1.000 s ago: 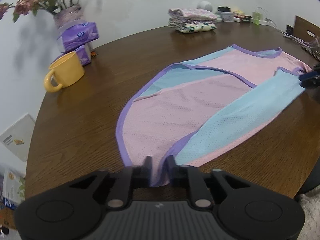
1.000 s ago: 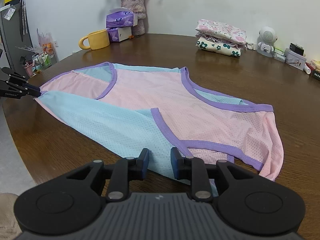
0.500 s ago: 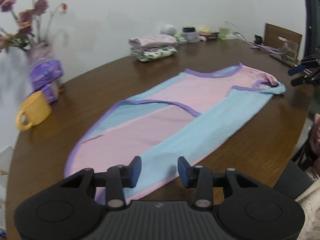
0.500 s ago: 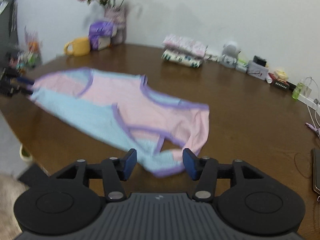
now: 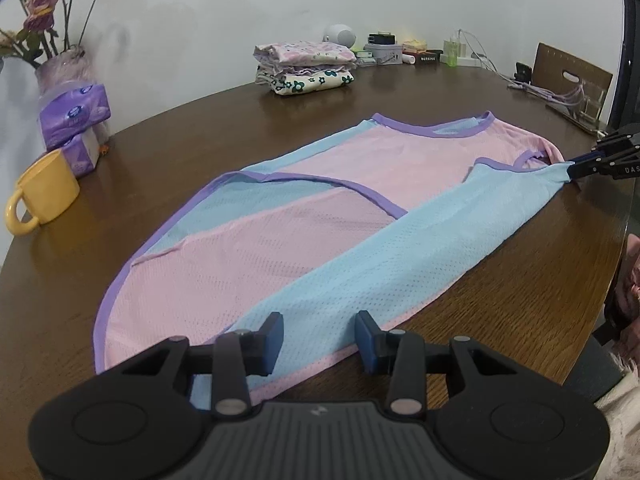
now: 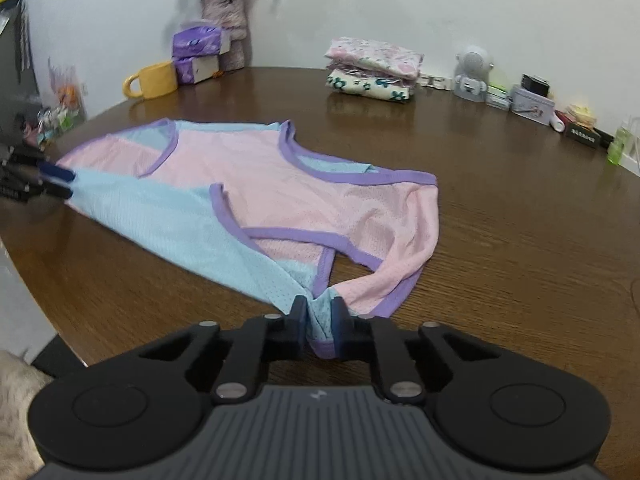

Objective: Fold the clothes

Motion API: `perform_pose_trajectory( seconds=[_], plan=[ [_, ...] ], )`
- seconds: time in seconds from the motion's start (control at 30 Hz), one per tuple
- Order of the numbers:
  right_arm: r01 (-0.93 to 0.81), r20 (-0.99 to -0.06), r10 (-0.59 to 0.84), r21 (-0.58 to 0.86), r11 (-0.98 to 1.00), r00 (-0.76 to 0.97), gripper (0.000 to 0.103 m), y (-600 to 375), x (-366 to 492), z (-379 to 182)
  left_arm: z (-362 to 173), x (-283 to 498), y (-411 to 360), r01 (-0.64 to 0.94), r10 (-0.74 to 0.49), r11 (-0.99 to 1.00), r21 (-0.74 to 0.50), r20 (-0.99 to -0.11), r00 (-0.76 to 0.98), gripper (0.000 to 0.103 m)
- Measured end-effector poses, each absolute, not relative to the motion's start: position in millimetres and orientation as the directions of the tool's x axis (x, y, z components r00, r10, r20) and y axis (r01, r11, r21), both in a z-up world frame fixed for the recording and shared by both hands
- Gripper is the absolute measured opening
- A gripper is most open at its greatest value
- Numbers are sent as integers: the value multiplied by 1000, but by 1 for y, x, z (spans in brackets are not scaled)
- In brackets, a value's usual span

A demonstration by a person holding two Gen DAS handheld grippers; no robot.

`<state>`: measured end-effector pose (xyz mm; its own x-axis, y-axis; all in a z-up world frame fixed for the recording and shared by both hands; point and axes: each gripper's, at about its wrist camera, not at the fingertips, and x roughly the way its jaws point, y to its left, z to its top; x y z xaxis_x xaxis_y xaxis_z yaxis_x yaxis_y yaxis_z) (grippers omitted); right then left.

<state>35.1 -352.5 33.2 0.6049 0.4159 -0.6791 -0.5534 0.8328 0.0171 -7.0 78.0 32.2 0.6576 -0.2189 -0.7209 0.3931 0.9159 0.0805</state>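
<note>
A pink and light-blue mesh vest (image 5: 320,208) with purple trim lies flat on the round wooden table (image 5: 200,120), its near blue side folded over the pink. My left gripper (image 5: 320,340) hovers open just over the hem end, fingers either side of the blue strip. My right gripper (image 6: 320,328) is shut on the blue and purple shoulder corner of the vest (image 6: 280,184). From the left wrist view the right gripper (image 5: 576,168) shows at the far right, pinching that corner. The left gripper (image 6: 60,182) shows open at the far left of the right wrist view.
A yellow mug (image 5: 44,192), purple tissue packs (image 5: 74,120) and a vase of flowers (image 5: 60,68) stand at the left rim. A stack of folded clothes (image 5: 306,66) sits at the back with small items along the wall. A chair back (image 5: 572,76) is far right.
A second ago both grippers were closed on the vest's edges. They then opened and drew back. Now the right is shut on the shoulder corner and the left is open over the hem.
</note>
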Motion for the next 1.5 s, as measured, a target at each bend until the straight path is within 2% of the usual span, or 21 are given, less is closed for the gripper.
perform_pose_trajectory(
  seconds=[0.17, 0.33, 0.63, 0.73, 0.8, 0.93, 1.03, 1.13, 1.27, 1.3, 1.33, 1.37, 1.4, 1.43, 1.47, 1.5],
  plan=[
    [-532, -659, 422, 39, 846, 622, 9, -357, 39, 42, 31, -8, 82, 388, -228, 919, 65, -716, 660, 38],
    [-524, -652, 399, 3, 852, 645, 9, -349, 53, 54, 32, -10, 83, 385, -225, 921, 66, -715, 661, 40],
    [-502, -741, 344, 10, 865, 577, 9, -330, 94, 47, 31, -11, 86, 372, -231, 927, 49, -709, 667, 42],
    [-479, -763, 323, 19, 878, 561, 15, -330, 99, 42, 31, -12, 88, 372, -235, 927, 44, -706, 668, 43],
    [-467, -756, 336, 46, 883, 561, 24, -335, 99, 45, 30, -12, 89, 371, -238, 928, 38, -705, 668, 43],
    [-443, -743, 362, 99, 891, 563, 29, -344, 98, 49, 30, -13, 90, 368, -241, 929, 33, -701, 671, 45],
    [-415, -696, 408, 172, 894, 590, 33, -362, 96, 62, 30, -13, 90, 367, -241, 929, 33, -699, 673, 45],
    [-423, -704, 409, 168, 890, 580, 38, -365, 93, 56, 29, -14, 91, 369, -243, 929, 34, -697, 674, 46],
    [-453, -714, 418, 158, 878, 562, 53, -361, 91, 46, 29, -15, 91, 371, -245, 928, 34, -696, 675, 46],
    [-463, -715, 423, 156, 873, 557, 53, -359, 89, 43, 29, -15, 91, 372, -245, 928, 35, -696, 675, 46],
    [-465, -716, 428, 162, 870, 551, 53, -359, 88, 42, 29, -15, 91, 372, -244, 927, 36, -697, 674, 46],
    [-466, -717, 433, 170, 868, 546, 46, -358, 87, 41, 29, -15, 90, 373, -243, 927, 37, -698, 674, 46],
    [-467, -717, 439, 178, 866, 541, 23, -358, 86, 39, 29, -15, 90, 373, -243, 927, 37, -697, 674, 46],
    [-467, -718, 444, 186, 864, 536, 12, -358, 85, 38, 29, -16, 91, 372, -244, 927, 37, -697, 675, 46],
    [-468, -718, 449, 193, 862, 531, 8, -358, 84, 37, 29, -16, 91, 373, -244, 927, 36, -696, 676, 46],
    [-476, -709, 464, 203, 856, 531, 8, -358, 80, 39, 29, -16, 91, 373, -245, 927, 36, -695, 676, 46]
  ],
)
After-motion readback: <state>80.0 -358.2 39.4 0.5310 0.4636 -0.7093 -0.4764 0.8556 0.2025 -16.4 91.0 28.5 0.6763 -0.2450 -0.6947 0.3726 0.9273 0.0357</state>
